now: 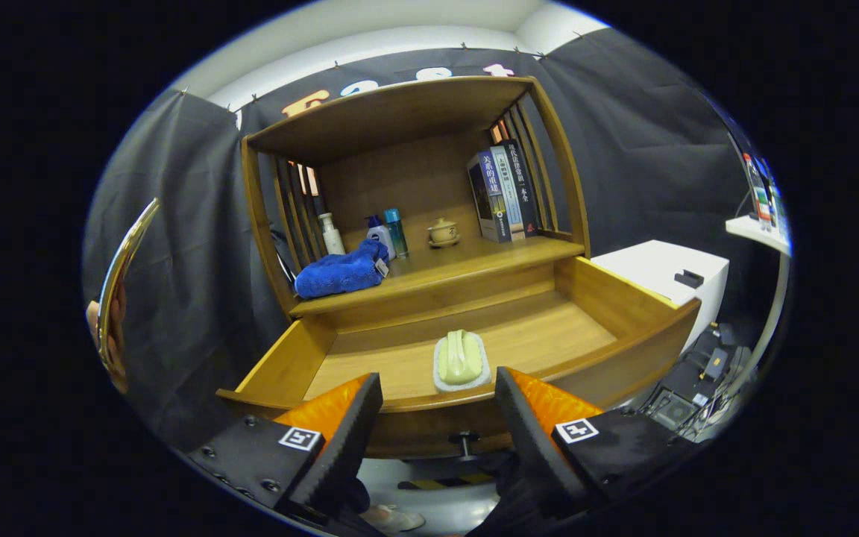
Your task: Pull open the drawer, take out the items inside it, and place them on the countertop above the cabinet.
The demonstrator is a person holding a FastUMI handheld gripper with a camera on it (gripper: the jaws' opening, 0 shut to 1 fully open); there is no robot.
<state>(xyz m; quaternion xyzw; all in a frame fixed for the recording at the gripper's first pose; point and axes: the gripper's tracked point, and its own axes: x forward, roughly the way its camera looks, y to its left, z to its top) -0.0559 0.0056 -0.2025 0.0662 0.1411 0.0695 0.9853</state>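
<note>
Jaws (pixel 429 418): being held wide apart, gripping nothing.
Drawer (pixel 623 306): one, wooden, standing open.
Scrub brush (pixel 461 359): one, pale green, oblong, lying inside, just ahead.
Table (pixel 474 261): one blue towel (pixel 341 272), three bottles (pixel 381 235).

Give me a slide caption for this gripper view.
Open gripper above the pulled-out drawer, brush just ahead between its jaws.

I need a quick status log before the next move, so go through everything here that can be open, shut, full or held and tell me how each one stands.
drawer: pulled open, one item inside.
green scrub brush: lying flat on the drawer floor near its front, not held.
gripper: jaws open, hovering above the drawer's front edge, holding nothing.
blue towel: bunched up on the countertop.
books: standing upright, closed.
small lidded pot: lid on.
</note>
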